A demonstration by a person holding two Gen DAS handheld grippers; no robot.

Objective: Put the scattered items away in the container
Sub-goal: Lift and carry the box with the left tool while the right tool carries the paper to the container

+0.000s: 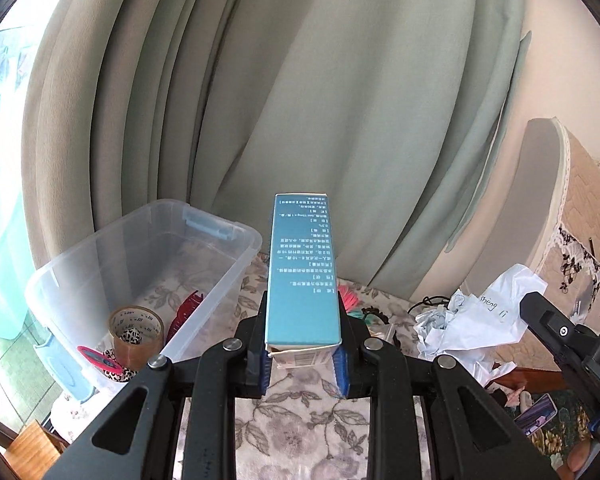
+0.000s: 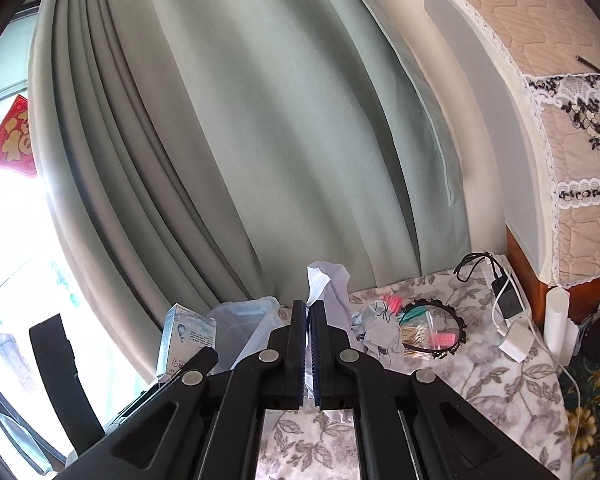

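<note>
My left gripper (image 1: 303, 322) is shut on a long teal box (image 1: 300, 264) with printed text, held above the floral tablecloth (image 1: 300, 420). The box points away from me, just right of the clear plastic container (image 1: 100, 256). That container holds a brown tape roll (image 1: 137, 330), a red comb (image 1: 184, 312) and a leopard-print item (image 1: 118, 372). My right gripper (image 2: 309, 308) is shut on crumpled white paper (image 2: 326, 280). In the left wrist view this paper (image 1: 472, 324) sits at the tip of the right gripper (image 1: 540, 312). The right wrist view shows the box (image 2: 188, 340) and container (image 2: 248, 320) to the left.
On the table lie more crumpled paper (image 2: 376, 328), a black headband (image 2: 456, 328), a bag of cotton swabs (image 2: 416, 334), pink items (image 2: 392, 302), a white charger (image 2: 516, 344) and a black cable (image 2: 474, 266). A grey-green curtain (image 2: 260, 140) hangs behind. A padded cover (image 2: 560, 100) stands at right.
</note>
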